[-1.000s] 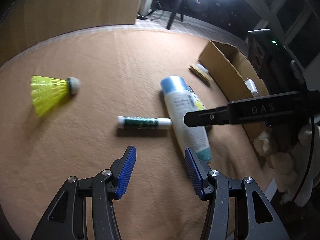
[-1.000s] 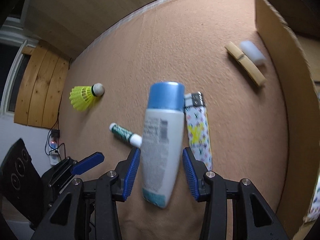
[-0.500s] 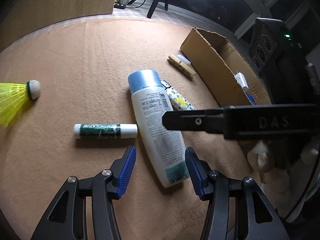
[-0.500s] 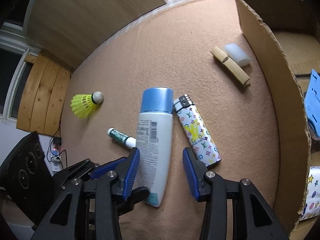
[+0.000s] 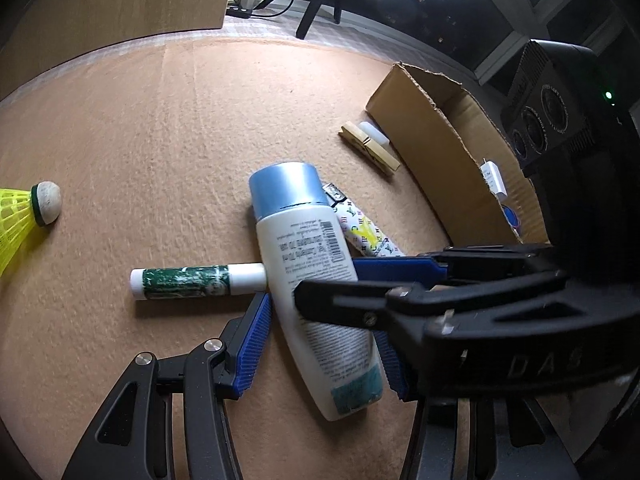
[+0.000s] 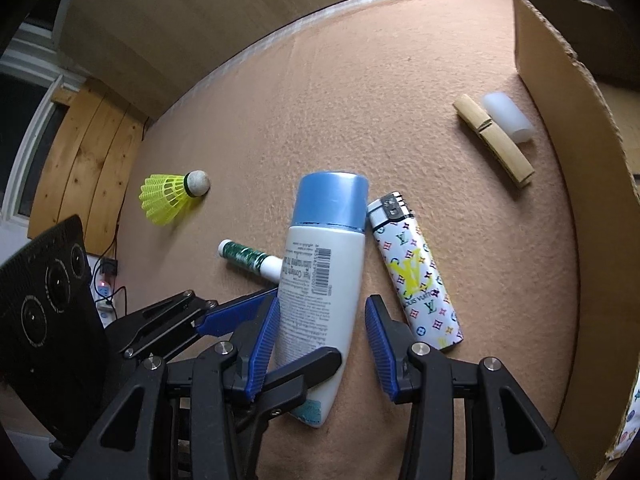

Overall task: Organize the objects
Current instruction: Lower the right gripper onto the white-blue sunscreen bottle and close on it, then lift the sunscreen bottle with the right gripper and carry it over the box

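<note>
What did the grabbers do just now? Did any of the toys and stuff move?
The left gripper slid in toward the white bottle, and now its open fingers sit on either side of the bottle's lower end. Nothing was grabbed or let go. The right gripper stayed open around the bottle. The shuttlecock, lip balm, lighter, clothespin and cardboard box stayed put.

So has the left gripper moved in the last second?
Yes. In its own view the left gripper has closed in on the bottle, now between its fingers; the shuttlecock slid left.
</note>
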A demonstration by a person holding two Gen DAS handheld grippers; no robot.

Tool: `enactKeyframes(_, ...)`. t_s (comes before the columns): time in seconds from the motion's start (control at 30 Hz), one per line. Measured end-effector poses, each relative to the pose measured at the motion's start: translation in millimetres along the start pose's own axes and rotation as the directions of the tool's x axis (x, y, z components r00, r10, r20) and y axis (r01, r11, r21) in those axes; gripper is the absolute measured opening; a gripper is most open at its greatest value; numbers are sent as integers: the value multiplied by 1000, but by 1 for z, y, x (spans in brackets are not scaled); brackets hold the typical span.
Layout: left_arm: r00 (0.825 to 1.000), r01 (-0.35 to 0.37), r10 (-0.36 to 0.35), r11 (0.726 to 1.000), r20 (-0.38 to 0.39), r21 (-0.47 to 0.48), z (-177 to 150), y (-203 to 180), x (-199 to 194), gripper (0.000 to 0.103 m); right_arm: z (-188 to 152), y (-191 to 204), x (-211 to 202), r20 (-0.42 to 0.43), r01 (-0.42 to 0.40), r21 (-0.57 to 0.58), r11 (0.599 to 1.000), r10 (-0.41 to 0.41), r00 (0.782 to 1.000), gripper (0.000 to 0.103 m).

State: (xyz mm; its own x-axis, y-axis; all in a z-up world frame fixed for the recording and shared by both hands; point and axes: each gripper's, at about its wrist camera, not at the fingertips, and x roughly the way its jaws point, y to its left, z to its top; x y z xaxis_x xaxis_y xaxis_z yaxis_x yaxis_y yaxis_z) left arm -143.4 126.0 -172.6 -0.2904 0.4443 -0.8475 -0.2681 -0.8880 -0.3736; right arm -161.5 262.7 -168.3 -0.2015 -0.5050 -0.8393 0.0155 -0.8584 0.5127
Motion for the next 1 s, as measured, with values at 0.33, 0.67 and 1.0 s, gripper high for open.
enactKeyframes(0.33,999,-4,4,1000,45,10,-1,-19,-18,52,-11,2,-27,53,-5,-22,1000,6,999,38)
enactKeyframes(0.67,995,-5,-5,995,101,99,20,-75,-35,52,-21,-6,-85,157,19,-28,999,-15,987,38)
enactKeyframes(1.0,992,27,-49,982,113,187,45,-139,-18,52,-27,-45,-137,232,61,11,998,-62,971,38)
